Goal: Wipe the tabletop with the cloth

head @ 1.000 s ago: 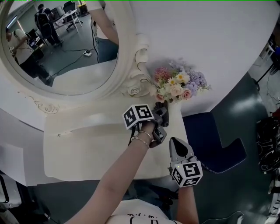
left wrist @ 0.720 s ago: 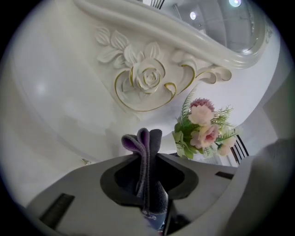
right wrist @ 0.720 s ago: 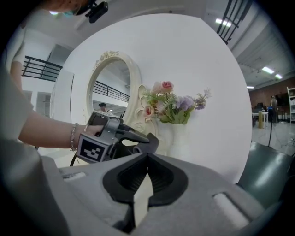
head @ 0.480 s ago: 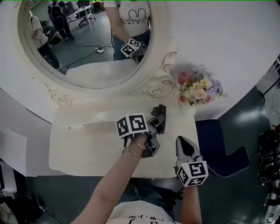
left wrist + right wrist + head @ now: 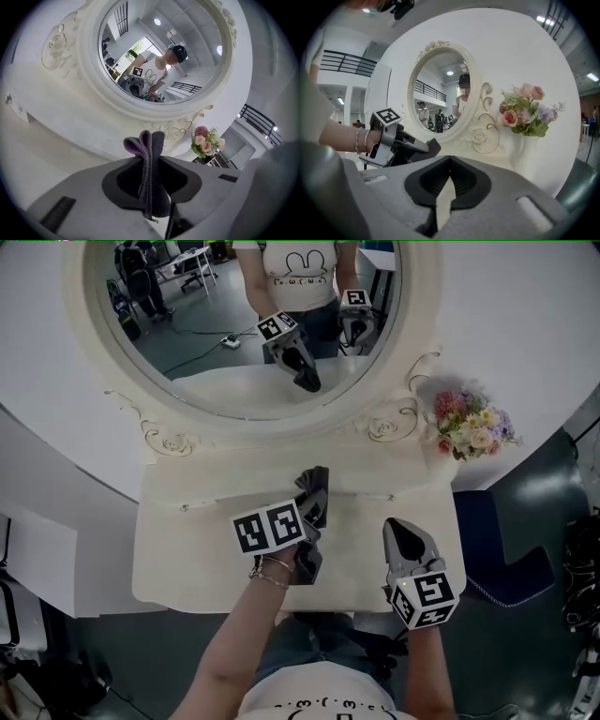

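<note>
A dark grey cloth (image 5: 314,486) sticks out of my left gripper (image 5: 313,507), which is shut on it over the middle of the cream tabletop (image 5: 197,554). In the left gripper view the cloth (image 5: 146,147) is folded and pinched upright between the jaws of the left gripper (image 5: 151,161). Whether it touches the table I cannot tell. My right gripper (image 5: 399,529) hovers near the table's front right corner, shut, with nothing in it. The right gripper view shows the right gripper (image 5: 449,165) closed, with the left gripper (image 5: 423,146) to its left.
A large oval mirror in an ornate cream frame (image 5: 380,423) stands at the back of the table above a low raised ledge (image 5: 234,486). A bouquet of flowers (image 5: 471,427) stands at the back right corner. A blue seat (image 5: 506,568) lies beyond the table's right edge.
My left gripper has carried the cloth leftward, from beside the flowers to mid-table. The right gripper has stayed near the front right corner. The head view has shifted, showing more mirror.
</note>
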A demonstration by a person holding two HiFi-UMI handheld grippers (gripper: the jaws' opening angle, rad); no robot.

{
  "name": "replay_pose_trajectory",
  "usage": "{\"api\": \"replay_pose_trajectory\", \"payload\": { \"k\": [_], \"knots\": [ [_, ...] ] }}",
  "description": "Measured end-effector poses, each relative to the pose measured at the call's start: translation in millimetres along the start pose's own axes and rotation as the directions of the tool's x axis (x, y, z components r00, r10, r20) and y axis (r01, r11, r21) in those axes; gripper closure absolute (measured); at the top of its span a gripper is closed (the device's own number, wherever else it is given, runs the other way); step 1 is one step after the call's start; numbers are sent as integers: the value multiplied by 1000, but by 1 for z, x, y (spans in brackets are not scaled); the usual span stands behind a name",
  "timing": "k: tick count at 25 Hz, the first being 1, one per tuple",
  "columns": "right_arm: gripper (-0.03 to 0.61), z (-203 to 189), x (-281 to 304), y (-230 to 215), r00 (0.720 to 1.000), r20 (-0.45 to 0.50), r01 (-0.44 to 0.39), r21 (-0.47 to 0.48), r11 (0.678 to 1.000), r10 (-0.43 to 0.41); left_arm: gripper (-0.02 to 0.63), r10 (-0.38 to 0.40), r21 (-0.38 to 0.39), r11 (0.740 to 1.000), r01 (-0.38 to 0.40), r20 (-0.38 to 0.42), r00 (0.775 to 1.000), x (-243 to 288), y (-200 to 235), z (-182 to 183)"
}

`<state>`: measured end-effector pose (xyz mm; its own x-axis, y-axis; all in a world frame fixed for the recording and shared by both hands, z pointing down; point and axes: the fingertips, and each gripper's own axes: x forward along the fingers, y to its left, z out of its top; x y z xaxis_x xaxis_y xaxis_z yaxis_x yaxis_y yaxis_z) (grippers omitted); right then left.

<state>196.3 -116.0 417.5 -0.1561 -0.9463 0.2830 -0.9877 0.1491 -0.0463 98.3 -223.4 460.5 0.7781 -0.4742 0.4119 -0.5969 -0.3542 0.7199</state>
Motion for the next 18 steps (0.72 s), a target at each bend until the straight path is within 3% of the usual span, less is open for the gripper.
{"api": "replay_pose_trajectory", "payload": {
  "k": [4, 8, 18],
  "knots": [
    [578, 4, 14, 37, 999, -17, -29, -13, 1000, 29, 523, 81, 99, 992, -81, 3, 997, -42, 41, 10],
    [578, 3, 33, 79, 997, -40, -72, -32, 997, 71, 523, 149, 130, 980, -151, 27, 988, -85, 92, 25],
    [578, 6, 73, 167, 981, -90, -180, -80, 980, 173, 523, 366, 149, 913, -380, 108, 924, -198, 211, 64]
  ]
}}
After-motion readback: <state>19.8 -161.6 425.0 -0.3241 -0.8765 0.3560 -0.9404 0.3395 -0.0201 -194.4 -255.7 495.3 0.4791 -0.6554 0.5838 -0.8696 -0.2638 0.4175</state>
